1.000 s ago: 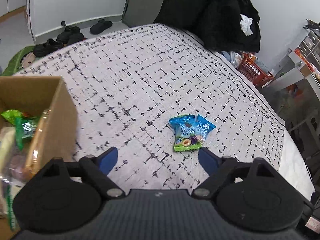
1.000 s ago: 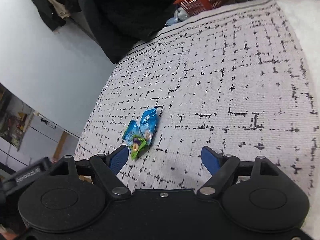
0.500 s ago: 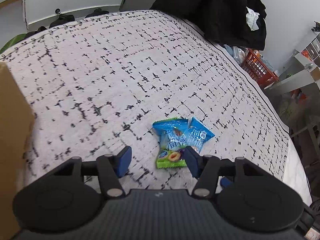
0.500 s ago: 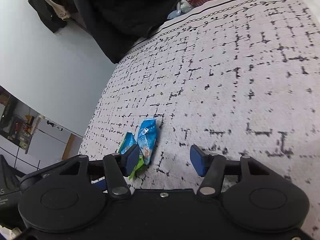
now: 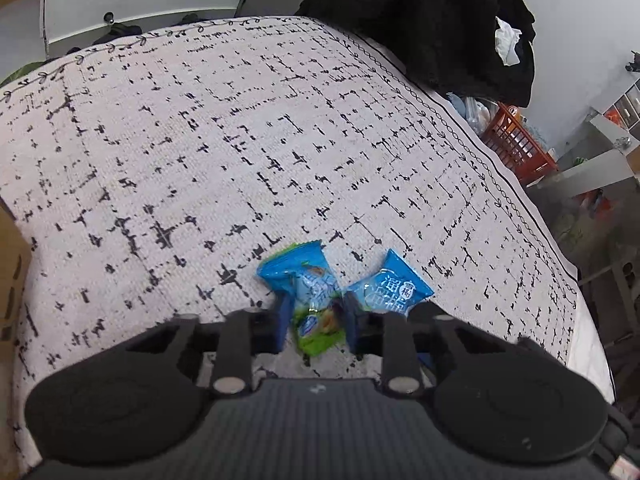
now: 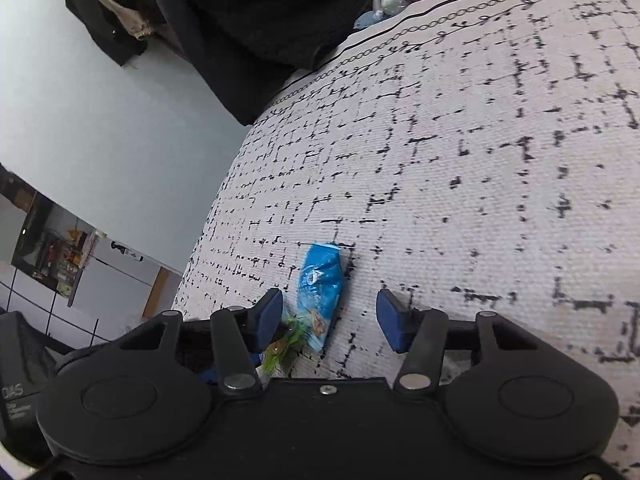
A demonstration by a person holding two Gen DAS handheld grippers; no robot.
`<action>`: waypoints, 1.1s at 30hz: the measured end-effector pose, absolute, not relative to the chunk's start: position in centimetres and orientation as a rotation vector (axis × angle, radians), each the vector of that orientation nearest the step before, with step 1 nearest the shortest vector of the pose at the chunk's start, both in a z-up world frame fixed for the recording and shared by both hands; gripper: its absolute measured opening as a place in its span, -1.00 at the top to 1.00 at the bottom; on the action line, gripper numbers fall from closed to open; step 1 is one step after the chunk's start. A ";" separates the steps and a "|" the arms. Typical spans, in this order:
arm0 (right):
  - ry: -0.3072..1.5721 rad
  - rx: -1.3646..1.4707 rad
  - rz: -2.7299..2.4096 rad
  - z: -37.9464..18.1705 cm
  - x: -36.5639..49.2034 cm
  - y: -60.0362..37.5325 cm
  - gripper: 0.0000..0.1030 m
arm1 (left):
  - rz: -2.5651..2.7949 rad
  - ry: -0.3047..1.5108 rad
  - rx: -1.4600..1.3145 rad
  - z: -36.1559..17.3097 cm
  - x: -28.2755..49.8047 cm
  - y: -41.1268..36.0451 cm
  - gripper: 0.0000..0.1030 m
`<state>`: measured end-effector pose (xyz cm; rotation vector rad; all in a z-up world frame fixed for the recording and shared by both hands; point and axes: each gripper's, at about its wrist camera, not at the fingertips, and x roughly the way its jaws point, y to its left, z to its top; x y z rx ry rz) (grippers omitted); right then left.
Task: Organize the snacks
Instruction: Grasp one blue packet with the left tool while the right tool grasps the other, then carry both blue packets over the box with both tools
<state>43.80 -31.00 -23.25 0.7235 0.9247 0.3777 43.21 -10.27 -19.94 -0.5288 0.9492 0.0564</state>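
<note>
Two glossy, crinkled snack packets are seen on a woven, black-flecked white cover (image 5: 224, 152): the blue-and-green packet (image 5: 316, 312) is pinched by the closing left gripper (image 5: 316, 322), while the blue packet (image 6: 320, 292) lies between the closing pads of the right gripper (image 6: 330, 316), untouched. Only the left view shows a cardboard corner (image 5: 10, 276) and, farther off, one red plastic crate (image 5: 516, 142)

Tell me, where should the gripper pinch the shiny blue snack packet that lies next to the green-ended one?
Probably across its narrow middle. The shiny blue plastic snack packet lies flat and lengthwise on the speckled white cloth, between the closing right gripper jaws, which do not touch it yet. Come from above, one pad on each long edge; the crimped ends would likely slip.
</note>
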 end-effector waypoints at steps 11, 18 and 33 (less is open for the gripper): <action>0.961 0.660 0.400 -24.0 44.9 -28.9 0.73 | 0.064 0.941 -0.510 -18.1 41.2 -8.9 0.82; 0.976 0.635 0.362 -22.2 41.8 -29.9 0.78 | 0.033 0.947 -0.487 -15.3 39.1 -9.0 0.82; 0.867 0.696 0.363 -15.0 31.9 -30.3 0.79 | -0.033 0.853 -0.471 -8.0 31.1 -8.0 0.83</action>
